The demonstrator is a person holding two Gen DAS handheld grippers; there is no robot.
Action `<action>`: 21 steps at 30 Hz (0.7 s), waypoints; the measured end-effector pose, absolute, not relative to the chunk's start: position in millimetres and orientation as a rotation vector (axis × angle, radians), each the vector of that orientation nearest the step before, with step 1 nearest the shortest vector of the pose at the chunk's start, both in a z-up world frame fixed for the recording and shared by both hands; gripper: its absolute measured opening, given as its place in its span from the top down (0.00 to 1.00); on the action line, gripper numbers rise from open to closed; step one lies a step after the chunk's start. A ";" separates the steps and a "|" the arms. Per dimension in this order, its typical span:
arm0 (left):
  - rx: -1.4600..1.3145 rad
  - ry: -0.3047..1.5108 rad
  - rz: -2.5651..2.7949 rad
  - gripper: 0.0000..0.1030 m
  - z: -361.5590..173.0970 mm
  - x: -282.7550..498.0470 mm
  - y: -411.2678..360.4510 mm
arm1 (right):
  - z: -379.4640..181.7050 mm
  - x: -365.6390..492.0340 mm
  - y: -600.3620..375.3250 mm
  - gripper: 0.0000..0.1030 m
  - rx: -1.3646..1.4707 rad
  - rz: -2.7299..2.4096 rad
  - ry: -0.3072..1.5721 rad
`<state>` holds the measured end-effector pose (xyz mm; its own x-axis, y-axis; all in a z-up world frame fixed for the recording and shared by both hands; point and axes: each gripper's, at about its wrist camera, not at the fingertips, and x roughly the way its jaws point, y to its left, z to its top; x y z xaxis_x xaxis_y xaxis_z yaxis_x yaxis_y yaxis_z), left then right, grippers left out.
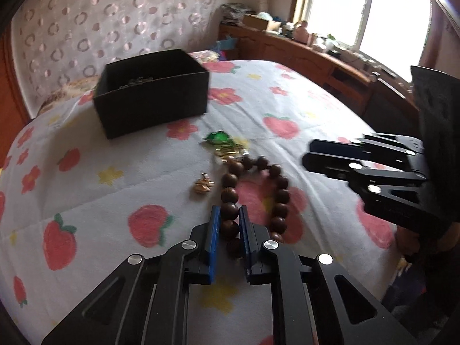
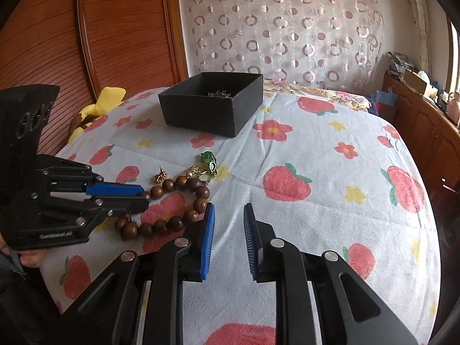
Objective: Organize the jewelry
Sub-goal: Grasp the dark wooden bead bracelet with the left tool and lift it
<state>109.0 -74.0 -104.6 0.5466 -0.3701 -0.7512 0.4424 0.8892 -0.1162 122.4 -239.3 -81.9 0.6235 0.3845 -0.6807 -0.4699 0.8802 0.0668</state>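
A brown wooden bead bracelet [image 1: 276, 184] lies on the strawberry-print bed cover. My left gripper [image 1: 230, 215] is shut on its near beads; in the right wrist view the left gripper [image 2: 143, 194] sits over the bracelet [image 2: 172, 201]. A green pendant with gold chain [image 1: 220, 139] and a small gold earring [image 1: 203, 185] lie just beyond; they also show in the right wrist view, the pendant [image 2: 208, 161] and the earring [image 2: 161, 176]. A black open box [image 1: 152, 97] [image 2: 212, 103] holds a chain. My right gripper [image 2: 228, 215] is open and empty, right of the bracelet.
The bed cover [image 2: 330, 172] stretches wide to the right. A wooden cabinet [image 1: 330, 60] with clutter runs under the window. A wooden headboard [image 2: 115, 28] and a yellow cloth [image 2: 97, 106] stand at the left. A patterned curtain [image 2: 287, 28] hangs behind the box.
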 end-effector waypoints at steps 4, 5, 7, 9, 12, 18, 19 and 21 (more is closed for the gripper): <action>0.055 0.826 -0.484 0.88 -93.3 97.3 -67.8 | -82.9 123.0 -239.1 0.78 -0.124 0.499 0.756; 0.053 0.816 -0.483 0.88 -89.9 95.4 -66.1 | -83.1 122.9 -238.9 0.78 -0.124 0.500 0.757; 0.050 0.789 -0.475 0.88 -82.1 89.8 -62.3 | -83.4 122.9 -238.6 0.78 -0.124 0.501 0.760; 0.044 0.771 -0.467 0.88 -77.4 86.1 -58.1 | -84.0 122.5 -237.9 0.78 -0.128 0.501 0.762; 0.023 0.743 -0.456 0.88 -71.1 81.1 -49.2 | -84.6 122.5 -235.2 0.78 -0.141 0.501 0.770; 0.000 0.699 -0.432 0.88 -61.0 73.9 -33.9 | -83.5 130.3 -220.4 0.78 -0.202 0.496 0.788; -0.008 0.690 -0.426 0.88 -59.5 73.1 -30.1 | -81.9 133.7 -216.9 0.78 -0.203 0.502 0.789; -0.018 0.681 -0.421 0.88 -57.4 71.2 -25.5 | -79.0 140.1 -212.6 0.78 -0.196 0.518 0.796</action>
